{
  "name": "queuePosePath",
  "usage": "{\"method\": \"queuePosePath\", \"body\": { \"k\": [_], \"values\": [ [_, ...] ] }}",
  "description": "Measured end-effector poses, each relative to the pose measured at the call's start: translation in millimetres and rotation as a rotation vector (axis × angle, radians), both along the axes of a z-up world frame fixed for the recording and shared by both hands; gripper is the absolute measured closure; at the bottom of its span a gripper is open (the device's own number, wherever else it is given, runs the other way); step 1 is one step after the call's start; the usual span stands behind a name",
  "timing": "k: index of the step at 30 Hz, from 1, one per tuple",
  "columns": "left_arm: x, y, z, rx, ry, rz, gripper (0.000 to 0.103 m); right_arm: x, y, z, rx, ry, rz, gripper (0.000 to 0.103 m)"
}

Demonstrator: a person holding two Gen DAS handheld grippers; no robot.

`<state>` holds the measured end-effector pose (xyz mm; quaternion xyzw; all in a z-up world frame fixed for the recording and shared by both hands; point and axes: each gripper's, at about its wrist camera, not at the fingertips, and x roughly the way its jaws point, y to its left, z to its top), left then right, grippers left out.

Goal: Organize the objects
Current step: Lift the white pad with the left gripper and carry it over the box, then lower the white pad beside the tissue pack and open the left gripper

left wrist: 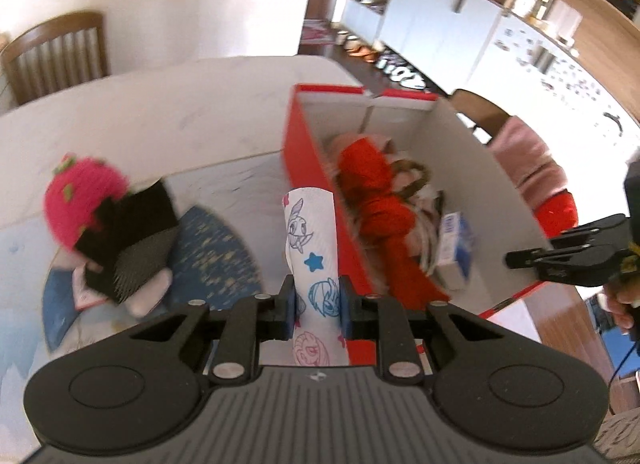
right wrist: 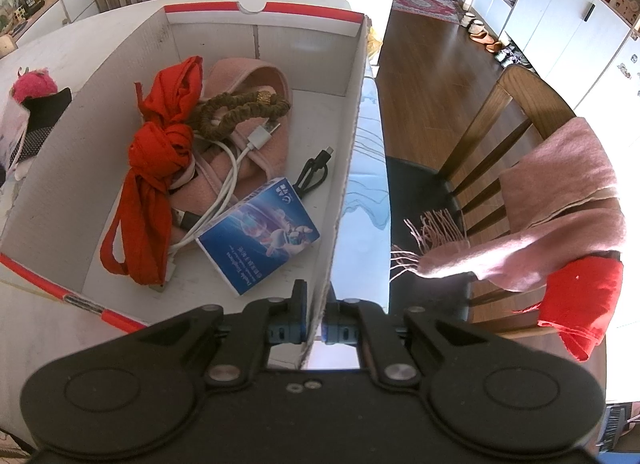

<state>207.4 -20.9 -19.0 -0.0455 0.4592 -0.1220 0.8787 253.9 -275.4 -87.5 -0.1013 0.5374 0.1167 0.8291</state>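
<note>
Cardboard box (right wrist: 256,28) is being steadied while you are lifting a printed paper roll (left wrist: 312,248) just beside its near wall.

Your left gripper (left wrist: 316,304) is pinching the roll narrowly; your right gripper (right wrist: 316,328) is clamping nearly shut on the box's side wall. The roll probably needs carrying over the wall next. Inside the box are lying one red cloth (right wrist: 160,152), one blue carton (right wrist: 260,232), two cables.

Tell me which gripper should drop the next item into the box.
Left. The left gripper already grips the printed roll beside the box; the right gripper is pinching the box wall, steadying it.
</note>
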Motion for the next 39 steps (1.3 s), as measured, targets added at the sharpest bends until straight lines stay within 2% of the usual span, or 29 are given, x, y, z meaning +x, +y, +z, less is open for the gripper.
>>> {"method": "queuePosePath", "body": {
  "k": [7, 19, 32, 39],
  "values": [
    [19, -32, 12, -0.007, -0.023, -0.089, 0.083, 0, 1, 0, 0.007, 0.001, -0.002, 0.097],
    [57, -100, 17, 0.054, -0.052, -0.259, 0.083, -1, 0, -1, 0.011, 0.002, -0.003, 0.096],
    [86, -140, -22, 0.135, 0.019, -0.344, 0.083, 0, 1, -1, 0.014, 0.004, -0.002, 0.096],
    [97, -147, -47, 0.184, 0.073, -0.353, 0.083, -1, 2, -1, 0.017, 0.005, -0.003, 0.096]
  ]
}}
